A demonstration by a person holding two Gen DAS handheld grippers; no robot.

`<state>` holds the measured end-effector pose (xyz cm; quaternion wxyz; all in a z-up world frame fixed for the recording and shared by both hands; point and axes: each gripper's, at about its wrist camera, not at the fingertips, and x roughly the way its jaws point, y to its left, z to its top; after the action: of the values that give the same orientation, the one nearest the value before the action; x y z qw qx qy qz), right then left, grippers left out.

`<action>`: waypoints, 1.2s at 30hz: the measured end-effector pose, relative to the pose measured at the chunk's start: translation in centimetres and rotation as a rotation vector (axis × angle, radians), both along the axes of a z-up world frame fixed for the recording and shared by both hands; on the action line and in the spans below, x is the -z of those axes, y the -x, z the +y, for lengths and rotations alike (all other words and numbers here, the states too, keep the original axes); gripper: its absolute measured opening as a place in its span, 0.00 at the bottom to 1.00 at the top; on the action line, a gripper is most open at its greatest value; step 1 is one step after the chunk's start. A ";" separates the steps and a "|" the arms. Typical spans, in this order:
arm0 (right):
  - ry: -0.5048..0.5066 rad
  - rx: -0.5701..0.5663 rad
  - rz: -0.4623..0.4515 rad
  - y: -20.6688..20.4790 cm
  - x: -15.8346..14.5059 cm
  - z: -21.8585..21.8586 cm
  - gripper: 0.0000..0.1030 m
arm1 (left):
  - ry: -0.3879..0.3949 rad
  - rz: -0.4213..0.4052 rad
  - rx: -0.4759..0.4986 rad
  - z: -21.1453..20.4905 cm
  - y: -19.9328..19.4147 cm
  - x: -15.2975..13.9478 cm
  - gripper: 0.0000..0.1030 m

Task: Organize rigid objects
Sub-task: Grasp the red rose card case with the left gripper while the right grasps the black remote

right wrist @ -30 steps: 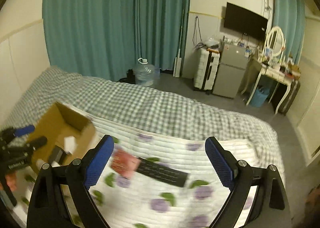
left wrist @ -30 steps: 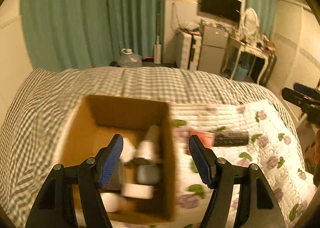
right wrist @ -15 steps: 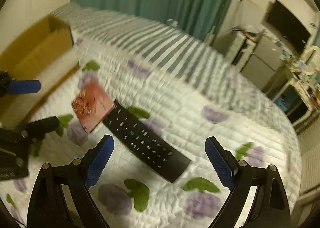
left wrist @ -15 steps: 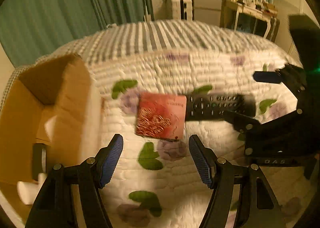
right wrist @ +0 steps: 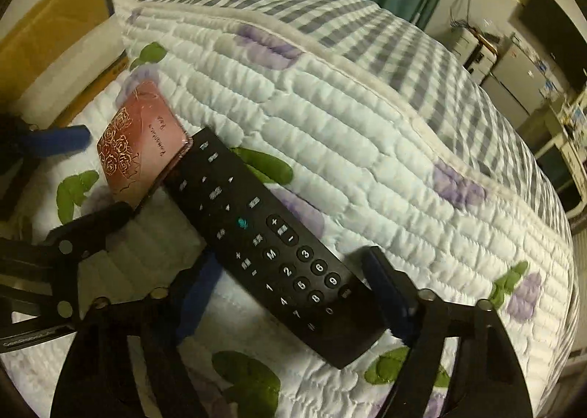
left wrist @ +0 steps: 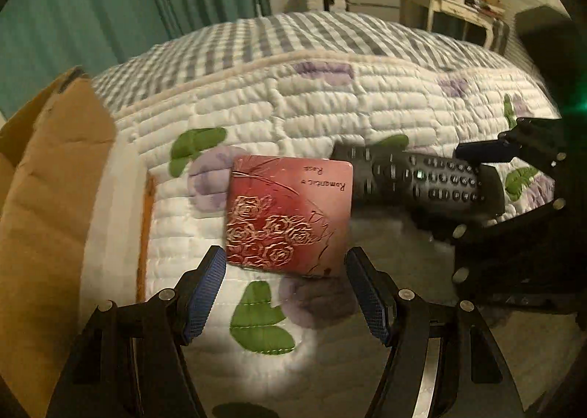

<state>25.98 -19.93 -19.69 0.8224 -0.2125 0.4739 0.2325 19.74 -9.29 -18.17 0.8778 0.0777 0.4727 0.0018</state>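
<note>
A flat red box with gold roses (left wrist: 288, 214) lies on the floral quilt, also in the right wrist view (right wrist: 141, 145). A black remote control (left wrist: 422, 183) lies beside it, touching its right edge, and fills the right wrist view (right wrist: 271, 245). My left gripper (left wrist: 284, 295) is open, its fingers either side of the red box's near edge. My right gripper (right wrist: 293, 302) is open, its fingers straddling the number end of the remote; it also shows in the left wrist view (left wrist: 488, 190).
An open cardboard box (left wrist: 47, 198) stands at the left on the quilt, also in the right wrist view (right wrist: 55, 33). The bed's checked cover (left wrist: 293, 40) lies beyond. Green curtains, a fridge and a dressing table stand behind the bed.
Both grippers have come down and closer to the quilt. The left moved from over the cardboard box to the red box. The right closed in around the remote's end.
</note>
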 end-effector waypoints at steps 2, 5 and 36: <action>-0.022 0.023 -0.003 0.1 -0.6 -0.6 0.63 | 0.001 0.005 0.009 -0.1 -0.3 0.2 0.69; -0.046 0.077 -0.020 0.0 -1.5 -2.0 0.49 | -0.022 -0.012 0.009 -0.1 -0.8 0.2 0.69; -0.111 0.307 -0.059 6.7 -7.8 -3.5 0.38 | 0.074 -0.113 0.063 0.4 4.2 -7.2 0.70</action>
<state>19.25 -23.42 -11.91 0.8722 -0.0985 0.4630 0.1236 15.56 -8.88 -10.99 0.9049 0.0599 0.4196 -0.0387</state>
